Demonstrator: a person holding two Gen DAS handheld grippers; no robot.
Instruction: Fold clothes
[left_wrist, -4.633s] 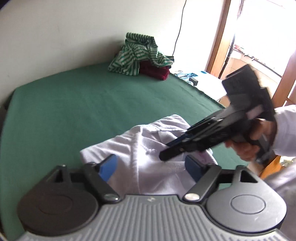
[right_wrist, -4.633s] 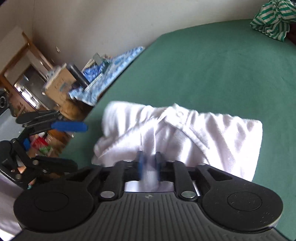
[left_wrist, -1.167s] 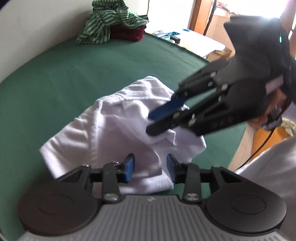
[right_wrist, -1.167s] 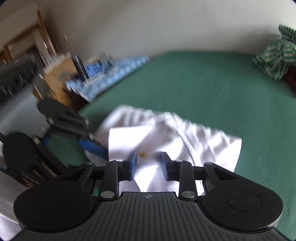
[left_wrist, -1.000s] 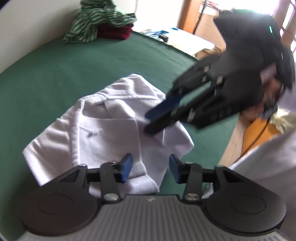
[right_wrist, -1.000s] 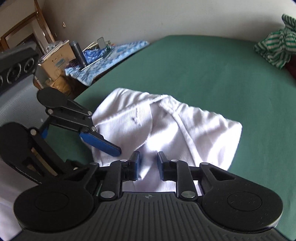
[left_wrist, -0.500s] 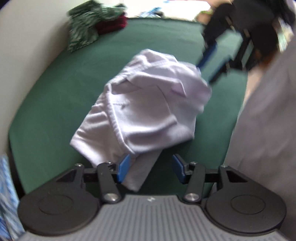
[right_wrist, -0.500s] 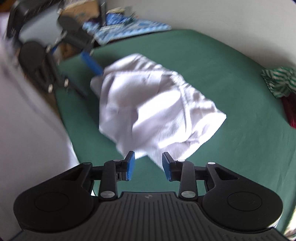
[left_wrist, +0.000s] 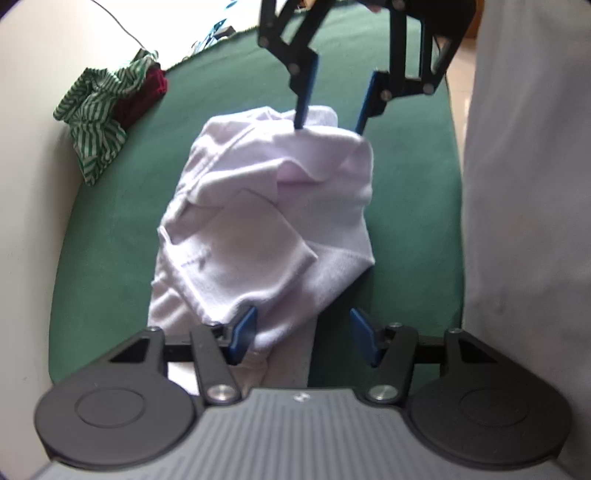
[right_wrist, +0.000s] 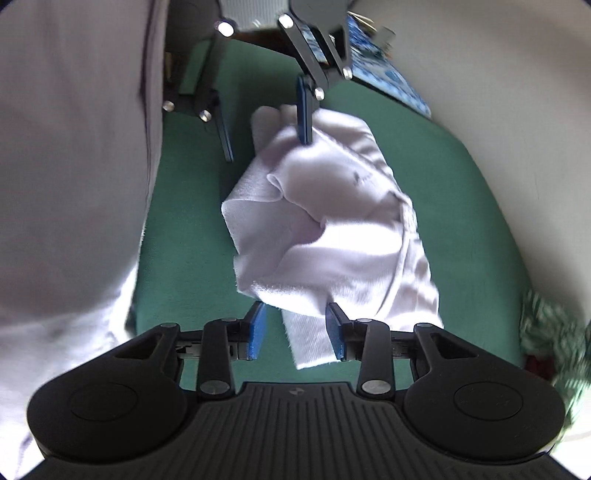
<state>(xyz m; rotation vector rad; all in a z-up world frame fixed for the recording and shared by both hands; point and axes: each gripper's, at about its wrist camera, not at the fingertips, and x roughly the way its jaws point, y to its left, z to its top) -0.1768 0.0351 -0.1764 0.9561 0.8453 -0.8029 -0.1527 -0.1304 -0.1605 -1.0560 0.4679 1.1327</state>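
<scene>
Green sheet bare btwn shirt, striped pile.

The white shirt lies bunched and loosely folded on the green, running lengthwise from six o'clock up to twelve in the left wrist view. Soft ribbed fabric, folds overlapping, one flap turned across the middle, a small dark mark on the left panel. Its near end droops off the edge at six. Over at ten o'clock sits a crumpled green-striped garment atop a dark red one.
</scene>
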